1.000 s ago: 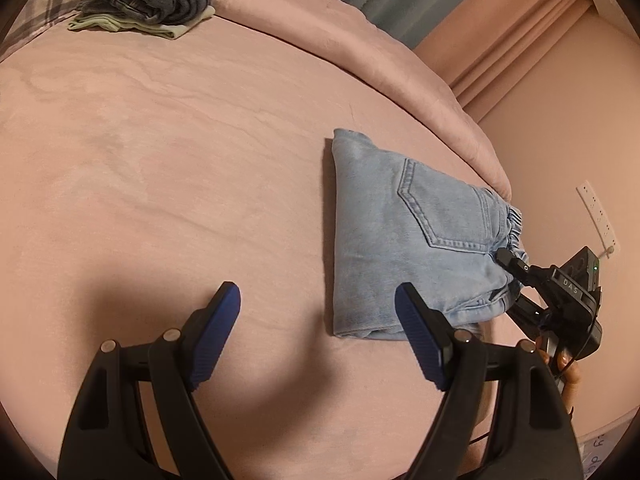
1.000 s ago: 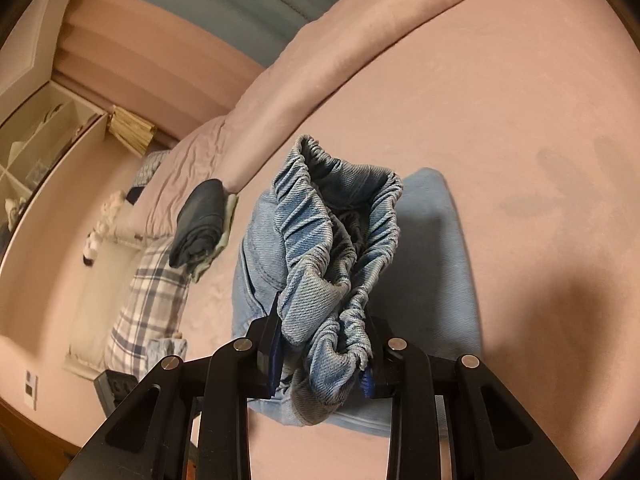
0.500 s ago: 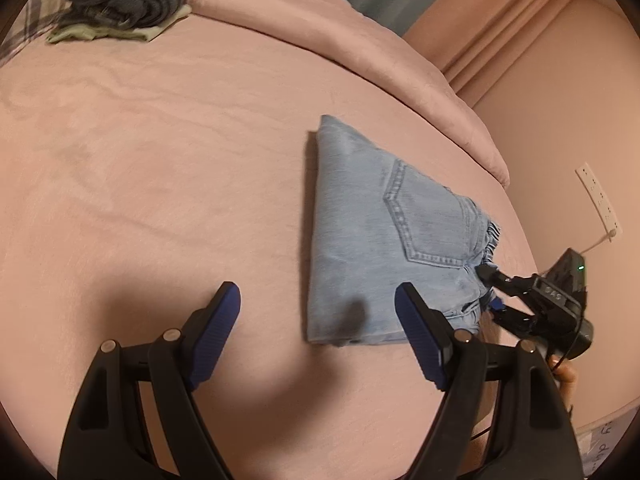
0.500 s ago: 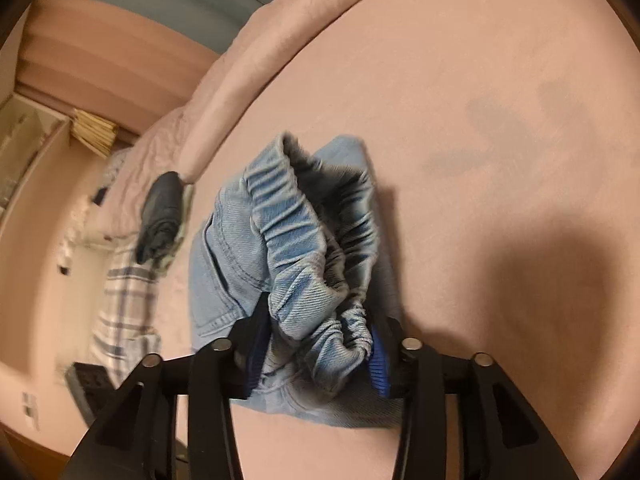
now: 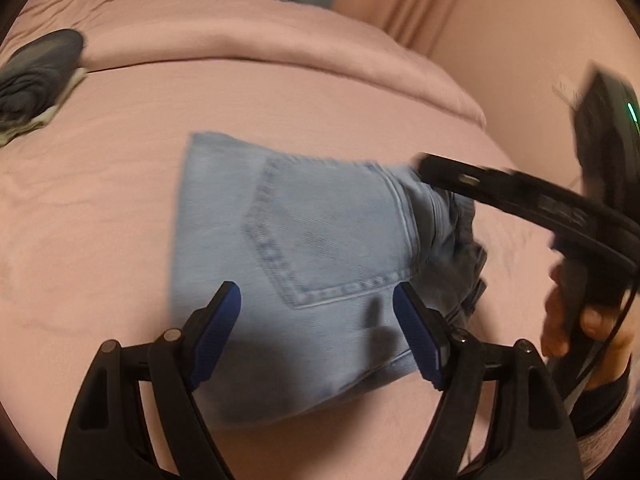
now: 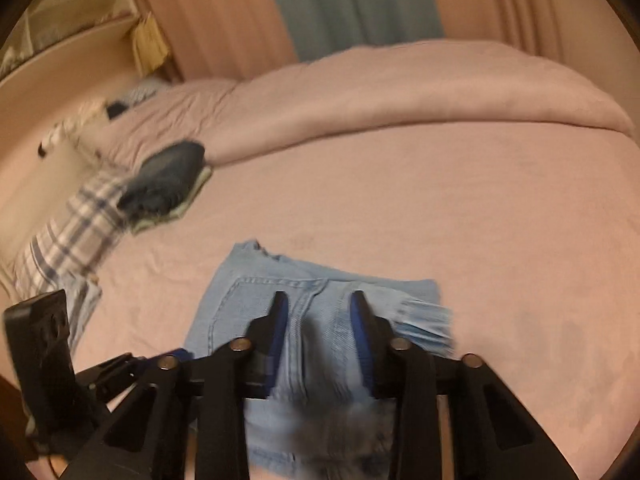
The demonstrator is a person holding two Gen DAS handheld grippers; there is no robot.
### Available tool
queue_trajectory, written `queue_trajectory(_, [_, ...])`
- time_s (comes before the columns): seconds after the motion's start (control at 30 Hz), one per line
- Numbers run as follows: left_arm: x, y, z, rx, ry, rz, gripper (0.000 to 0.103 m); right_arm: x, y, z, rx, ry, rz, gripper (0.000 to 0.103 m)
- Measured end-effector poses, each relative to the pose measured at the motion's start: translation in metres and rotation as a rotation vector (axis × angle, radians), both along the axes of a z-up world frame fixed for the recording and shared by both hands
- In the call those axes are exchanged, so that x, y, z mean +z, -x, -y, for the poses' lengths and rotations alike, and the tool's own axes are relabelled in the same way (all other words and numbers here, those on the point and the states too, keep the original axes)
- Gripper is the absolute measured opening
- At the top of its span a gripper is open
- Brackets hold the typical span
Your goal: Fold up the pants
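Folded light-blue jeans [image 5: 320,248] lie flat on the pink bed, back pocket up. My left gripper [image 5: 318,320] is open and empty, hovering over the near edge of the jeans. My right gripper [image 6: 318,312] hangs over the waistband end of the jeans [image 6: 320,312], jaws parted with nothing between them; it also shows at the right of the left wrist view [image 5: 440,172]. The left gripper's body [image 6: 40,360] shows at the lower left of the right wrist view.
A pile of dark folded clothes [image 6: 164,180] sits on a pale green garment at the far left of the bed, beside a plaid pillow [image 6: 68,248]. A rolled pink duvet [image 6: 400,88] runs along the back. Curtains and a wall stand behind.
My right gripper let go of the bunched waistband and lifted; the jeans now lie flat. My left gripper moved closer, over the jeans' near edge.
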State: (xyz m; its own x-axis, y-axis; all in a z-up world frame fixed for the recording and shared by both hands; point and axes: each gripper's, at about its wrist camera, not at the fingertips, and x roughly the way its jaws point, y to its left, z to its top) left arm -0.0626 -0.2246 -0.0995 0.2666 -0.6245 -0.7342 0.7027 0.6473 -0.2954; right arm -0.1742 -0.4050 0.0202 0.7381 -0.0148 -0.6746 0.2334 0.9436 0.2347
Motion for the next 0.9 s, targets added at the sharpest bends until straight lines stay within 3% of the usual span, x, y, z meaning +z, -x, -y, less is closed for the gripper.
queue_trajectory(0.07, [-0.014, 0.001, 0.011, -0.025, -0.061, 0.004, 0.077, -0.023, -0.009, 0.006, -0.013, 0.045, -0.08, 0.017])
queue_trajectory(0.1, [-0.022, 0.0, 0.015, -0.038, -0.085, 0.013, 0.077, -0.037, -0.011, 0.012, -0.024, 0.052, -0.127, 0.002])
queue_trajectory(0.13, [-0.023, -0.001, 0.015, -0.044, -0.077, 0.021, 0.077, -0.051, -0.013, 0.019, -0.032, 0.044, -0.156, 0.0])
queue_trajectory(0.27, [-0.018, -0.013, 0.0, -0.048, 0.002, -0.05, 0.076, -0.046, -0.004, 0.032, -0.032, -0.06, -0.109, 0.0])
queue_trajectory(0.33, [-0.012, -0.017, -0.018, -0.019, 0.059, -0.078, 0.076, -0.037, 0.009, 0.029, -0.018, -0.065, -0.079, 0.0])
queue_trajectory(0.47, [-0.013, -0.024, -0.057, 0.081, 0.084, -0.067, 0.077, -0.025, 0.044, 0.008, 0.083, -0.055, -0.034, 0.001])
queue_trajectory(0.5, [-0.016, -0.025, -0.064, 0.092, 0.086, -0.081, 0.077, -0.027, 0.05, 0.003, 0.096, -0.041, -0.044, 0.001])
queue_trajectory(0.6, [-0.038, -0.034, -0.073, 0.123, 0.076, -0.163, 0.077, -0.059, 0.058, 0.0, 0.112, -0.011, -0.183, 0.001])
queue_trajectory(0.67, [-0.039, -0.032, -0.077, 0.126, 0.104, -0.16, 0.077, -0.065, 0.064, 0.008, 0.096, -0.074, -0.155, 0.001])
queue_trajectory(0.73, [-0.037, -0.031, -0.077, 0.121, 0.109, -0.165, 0.077, -0.058, 0.06, 0.011, 0.076, -0.115, -0.197, 0.002])
queue_trajectory(0.77, [-0.037, -0.031, -0.078, 0.117, 0.12, -0.176, 0.077, -0.054, 0.057, 0.009, 0.072, -0.114, -0.211, 0.007])
queue_trajectory(0.83, [-0.038, -0.03, -0.083, 0.115, 0.148, -0.204, 0.076, -0.037, 0.048, -0.002, 0.121, -0.11, -0.193, 0.043])
queue_trajectory(0.9, [-0.041, -0.03, -0.088, 0.117, 0.182, -0.245, 0.075, -0.026, 0.035, -0.015, 0.179, -0.136, -0.142, 0.054])
